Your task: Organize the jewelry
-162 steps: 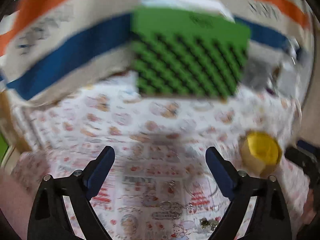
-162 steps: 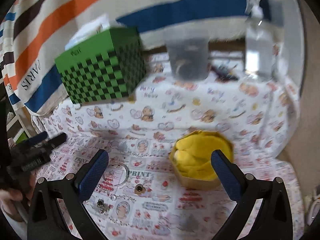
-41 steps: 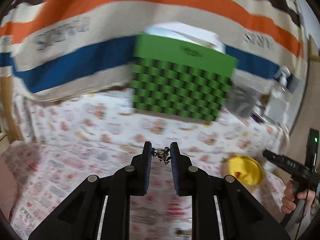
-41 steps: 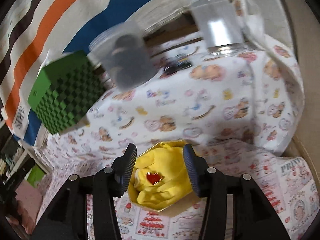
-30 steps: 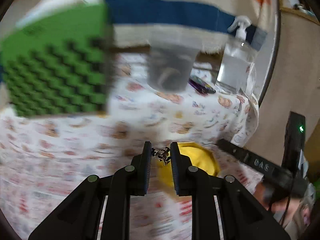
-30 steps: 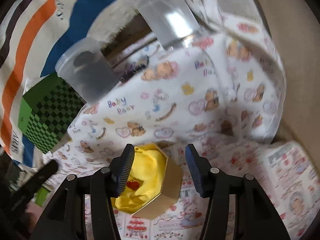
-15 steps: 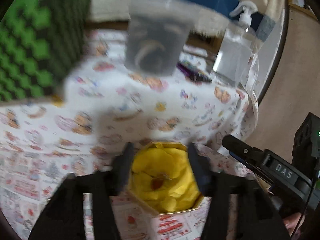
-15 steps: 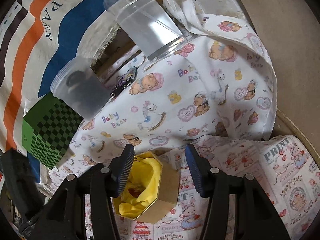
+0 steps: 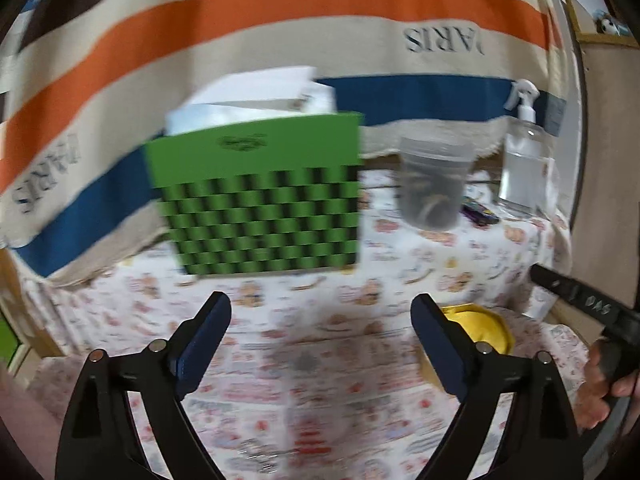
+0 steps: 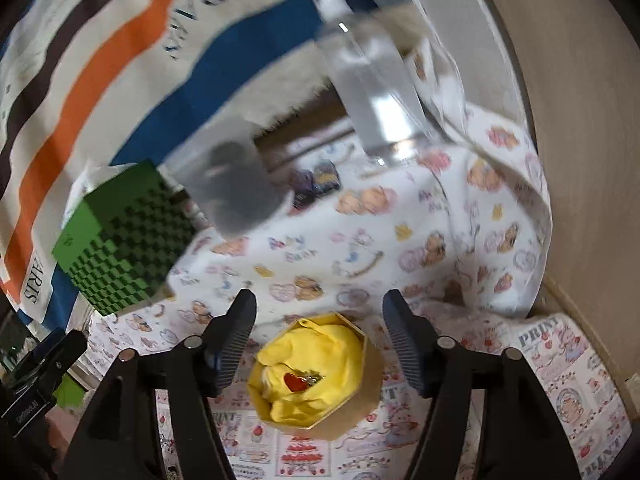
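1. Our left gripper hangs above the printed tablecloth, its blue-padded fingers spread wide apart with nothing between them.
2. Just off its right finger we see the yellow-lined box, partly hidden behind that finger, resting on the cloth.
3. Over on the right wrist view, our right gripper hovers above the same hexagonal cardboard box, its fingers parted and empty, one on either side of the box.
4. Inside the box we spot a red heart-shaped piece lying on the crumpled yellow lining, and touching it on the right a small metallic trinket, too tiny for us to identify.
5. Behind, the green checkered box stands upright on the table, with white papers sticking up behind its top edge.
6. To the right of it we have a translucent plastic cup with something dark inside, blurred beyond naming.
7. Further right, a clear pump bottle stands near the table's far corner, and a small purple object lies between cup and bottle.
8. The striped Paris-print fabric drapes across the back.
9. At the right edge of the left view, we catch our right hand wrapped around its black gripper handle.
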